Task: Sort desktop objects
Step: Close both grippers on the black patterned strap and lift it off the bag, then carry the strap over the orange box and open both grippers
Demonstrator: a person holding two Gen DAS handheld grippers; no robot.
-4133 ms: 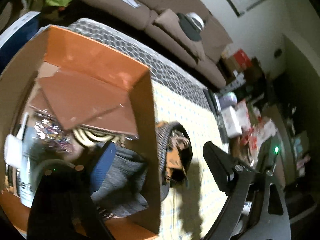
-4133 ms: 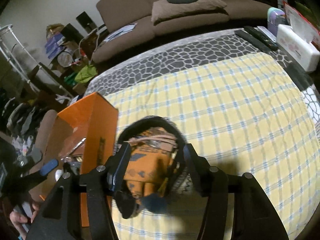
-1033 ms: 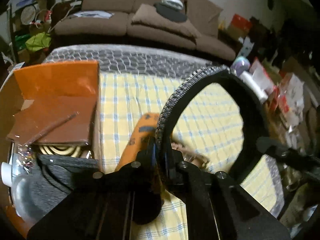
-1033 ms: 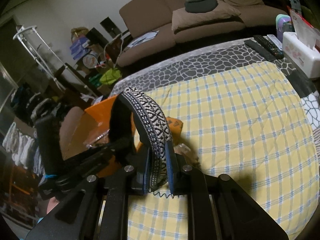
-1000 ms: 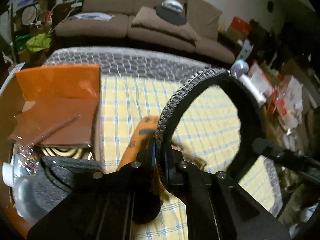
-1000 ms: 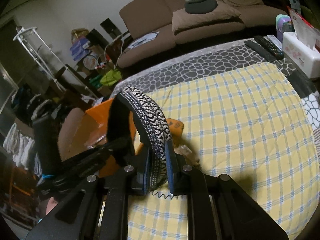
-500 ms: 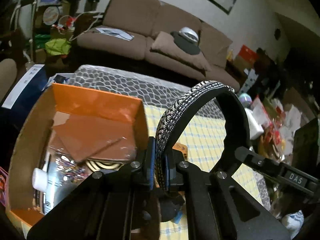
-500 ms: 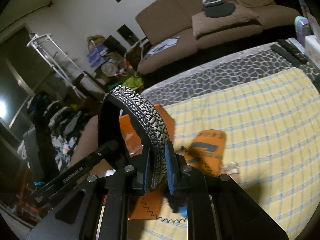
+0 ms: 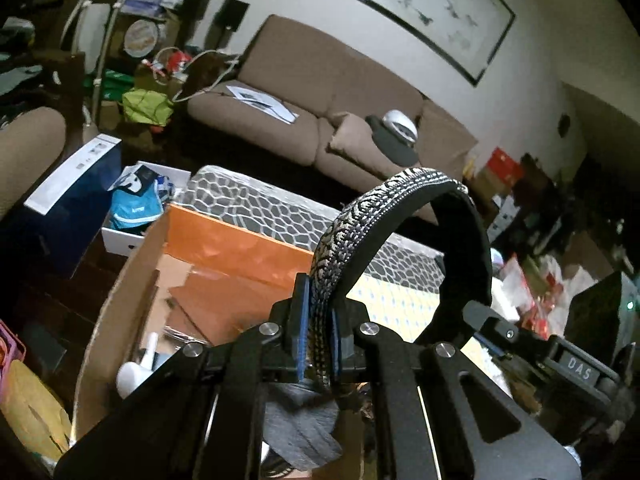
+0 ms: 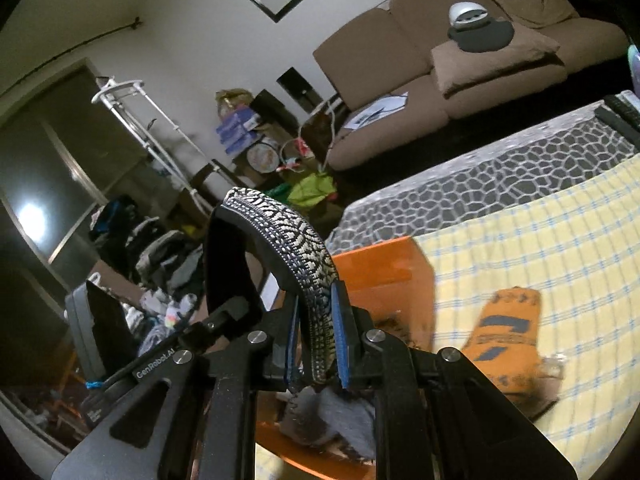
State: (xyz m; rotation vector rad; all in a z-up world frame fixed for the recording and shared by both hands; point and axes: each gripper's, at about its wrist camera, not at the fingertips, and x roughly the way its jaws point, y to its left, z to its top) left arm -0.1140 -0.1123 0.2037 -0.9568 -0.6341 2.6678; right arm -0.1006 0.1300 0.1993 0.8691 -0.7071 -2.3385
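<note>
A black-and-white patterned band [image 9: 380, 208] arches as a loop between both grippers. My left gripper [image 9: 318, 344] is shut on one end of it, blue pads pressing its sides. My right gripper [image 10: 316, 344] is shut on the other end of the band [image 10: 288, 232]. Each gripper shows in the other's view: the right gripper [image 9: 492, 320] at the right, the left gripper [image 10: 224, 320] at the left. The loop hangs above the open orange cardboard box [image 9: 236, 248]. Grey fabric [image 10: 332, 412] shows under the jaws. An orange packet [image 10: 504, 328] lies on the yellow plaid cloth [image 10: 560, 240].
Inside the box [image 10: 380, 268] are a white bottle [image 9: 136, 368] and brown cardboard flaps. A brown sofa [image 9: 304, 120] stands behind the table. A blue box [image 9: 72, 208] and a white box [image 9: 132, 216] sit on the floor left. A remote [image 10: 616, 112] lies at the far right.
Both grippers have lifted the band and carried it left, from above the plaid cloth to above the orange box. The orange packet stays behind on the cloth.
</note>
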